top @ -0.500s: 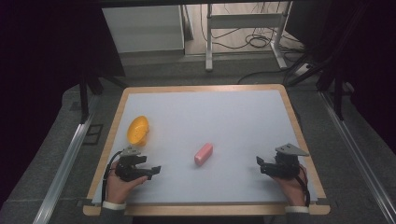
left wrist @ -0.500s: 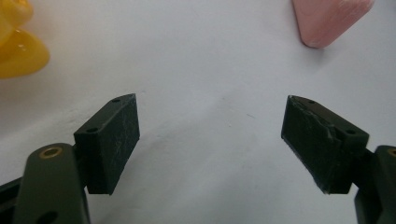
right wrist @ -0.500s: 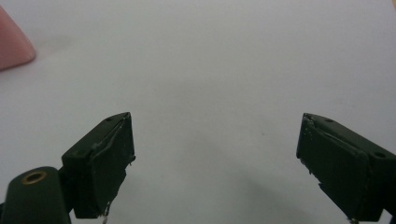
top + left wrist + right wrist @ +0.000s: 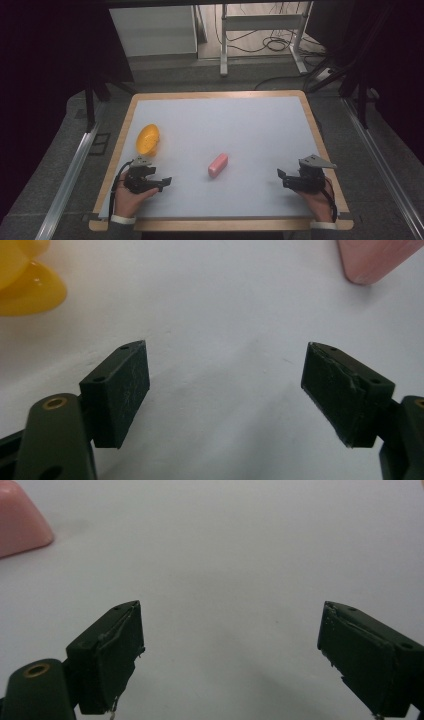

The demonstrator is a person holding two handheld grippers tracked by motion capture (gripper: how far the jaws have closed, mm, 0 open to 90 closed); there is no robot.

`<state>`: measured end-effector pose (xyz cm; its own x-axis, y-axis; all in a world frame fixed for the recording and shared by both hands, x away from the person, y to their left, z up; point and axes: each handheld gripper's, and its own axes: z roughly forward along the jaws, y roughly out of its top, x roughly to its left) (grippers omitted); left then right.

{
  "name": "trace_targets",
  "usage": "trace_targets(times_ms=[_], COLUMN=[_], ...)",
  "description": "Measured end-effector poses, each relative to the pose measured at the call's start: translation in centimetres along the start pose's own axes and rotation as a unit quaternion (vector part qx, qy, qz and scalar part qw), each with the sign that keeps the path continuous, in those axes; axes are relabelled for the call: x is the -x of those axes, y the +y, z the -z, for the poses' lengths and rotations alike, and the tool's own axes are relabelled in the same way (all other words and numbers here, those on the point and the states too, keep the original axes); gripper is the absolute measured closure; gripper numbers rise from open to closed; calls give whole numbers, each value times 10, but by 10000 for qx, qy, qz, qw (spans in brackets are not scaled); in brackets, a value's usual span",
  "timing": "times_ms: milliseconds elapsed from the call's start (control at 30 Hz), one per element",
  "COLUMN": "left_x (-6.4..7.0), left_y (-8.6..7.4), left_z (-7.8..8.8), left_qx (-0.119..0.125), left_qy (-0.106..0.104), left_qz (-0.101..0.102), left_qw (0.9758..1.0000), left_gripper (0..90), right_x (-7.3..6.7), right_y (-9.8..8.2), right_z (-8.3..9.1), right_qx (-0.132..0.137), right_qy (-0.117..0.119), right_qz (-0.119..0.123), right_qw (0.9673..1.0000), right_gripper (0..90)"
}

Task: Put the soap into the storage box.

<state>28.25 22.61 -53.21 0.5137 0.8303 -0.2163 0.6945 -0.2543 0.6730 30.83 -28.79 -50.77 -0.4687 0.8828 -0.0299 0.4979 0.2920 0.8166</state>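
Note:
A pink block [image 4: 218, 165] lies near the middle of the white table top [image 4: 240, 130]. A yellow bowl [image 4: 147, 139] rests tilted near the left edge. My left gripper [image 4: 165, 182] sits at the front left, pointing right toward the block, its jaws wide open with nothing between them. In the left gripper view [image 4: 225, 390] the pink block [image 4: 375, 260] is at the upper right and the yellow bowl [image 4: 27, 285] at the upper left. My right gripper [image 4: 281, 177] rests at the front right, pointing left, open and empty. The right gripper view [image 4: 230, 650] has the pink block [image 4: 20, 525] at its upper left.
A wooden rim [image 4: 120, 145] frames the table top. Metal rails [image 4: 65, 185] run along both sides on the grey floor. Beyond the far edge stand a white cabinet [image 4: 152, 30] and a metal frame [image 4: 260, 25] with cables.

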Motion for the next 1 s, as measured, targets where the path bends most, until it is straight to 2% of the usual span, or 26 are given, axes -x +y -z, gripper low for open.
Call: trace_targets(times_ms=[167,367,633,733,867,1000], left_x=[1,1,-1,-1,1,6], left_y=[1,0,2,2,4,8], left_z=[-4,-4,3,8,13,14], left_qx=[-103,-138,29,78,196,190], left_qy=[11,14,-53,77,93,105], left_qz=[6,-5,46,94,157,122], left_qw=[9999,9999,10000,9999,9996,9997], left_gripper=[195,194,198,201,211,216], right_x=[-3,-2,-1,0,1,2], right_y=[1,0,0,0,0,-1], right_z=[-1,0,-1,-2,-1,0], right_qx=[8,2,-10,4,28,-4], right_qy=[-29,46,94,144,210,236], right_qz=[84,58,-6,-43,-40,-69], right_qw=[10000,10000,10000,9999,9998,9997], right_gripper=[113,126,131,131,132,141])
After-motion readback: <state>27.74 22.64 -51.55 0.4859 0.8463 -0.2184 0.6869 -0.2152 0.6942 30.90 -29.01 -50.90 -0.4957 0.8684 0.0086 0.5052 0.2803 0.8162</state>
